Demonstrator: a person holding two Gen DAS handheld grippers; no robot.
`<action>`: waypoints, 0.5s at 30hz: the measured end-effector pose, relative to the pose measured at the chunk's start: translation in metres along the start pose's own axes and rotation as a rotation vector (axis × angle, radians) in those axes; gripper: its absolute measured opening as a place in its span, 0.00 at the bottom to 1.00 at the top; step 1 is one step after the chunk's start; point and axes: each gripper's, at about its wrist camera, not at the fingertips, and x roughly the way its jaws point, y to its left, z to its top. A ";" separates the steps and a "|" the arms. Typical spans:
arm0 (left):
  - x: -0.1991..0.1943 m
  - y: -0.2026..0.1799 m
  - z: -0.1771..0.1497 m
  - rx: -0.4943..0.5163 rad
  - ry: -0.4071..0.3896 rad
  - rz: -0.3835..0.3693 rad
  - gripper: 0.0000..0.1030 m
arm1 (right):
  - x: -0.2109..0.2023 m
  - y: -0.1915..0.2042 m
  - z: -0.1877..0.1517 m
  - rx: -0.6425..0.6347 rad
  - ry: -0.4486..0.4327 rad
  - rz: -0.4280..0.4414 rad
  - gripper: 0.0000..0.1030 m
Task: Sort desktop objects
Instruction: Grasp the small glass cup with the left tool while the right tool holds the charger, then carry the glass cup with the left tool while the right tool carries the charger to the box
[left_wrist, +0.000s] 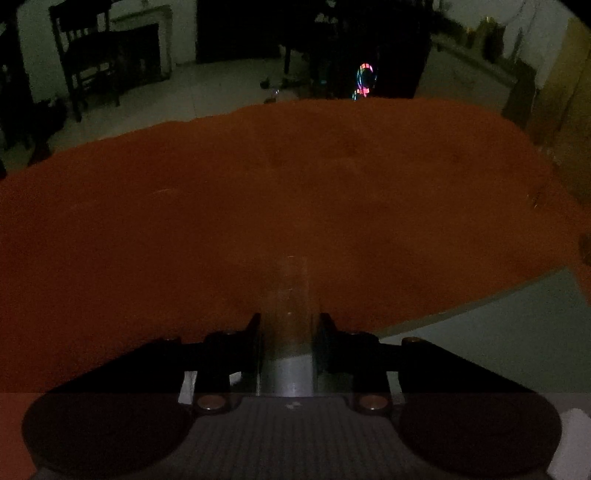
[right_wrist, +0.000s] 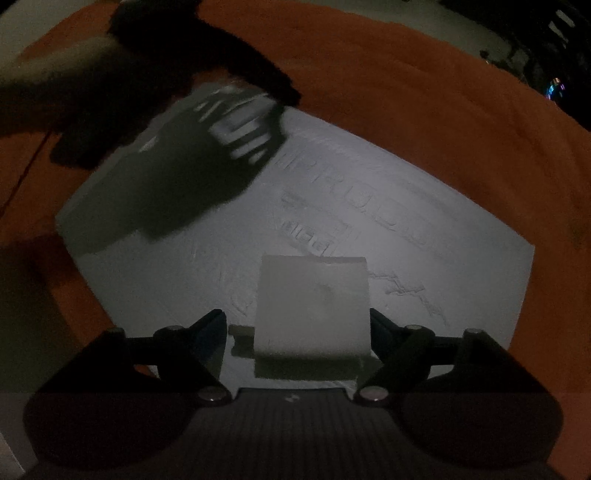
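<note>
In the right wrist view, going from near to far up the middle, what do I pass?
Right hand-held gripper, jaws open → small white square block between the fingers → large flat white foam board with embossed lettering → orange tablecloth → dim floor beyond the table edge.

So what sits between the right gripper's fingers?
A pale square block, resting on the white embossed board, seen in the right wrist view.

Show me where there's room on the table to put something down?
The orange tablecloth lies bare beyond the clear tube that the left gripper clamps. It is crowded on the pale embossed board, where the white block sits inside the open right gripper.
</note>
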 end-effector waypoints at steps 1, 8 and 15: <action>-0.005 0.001 -0.001 -0.007 0.000 -0.007 0.24 | -0.002 -0.002 -0.002 0.022 -0.004 0.008 0.81; -0.034 0.007 -0.009 0.090 0.096 0.028 0.24 | -0.008 -0.018 0.000 0.094 -0.028 0.047 0.81; -0.065 -0.017 -0.043 0.261 0.196 -0.062 0.24 | -0.014 -0.022 -0.002 0.030 -0.041 0.042 0.79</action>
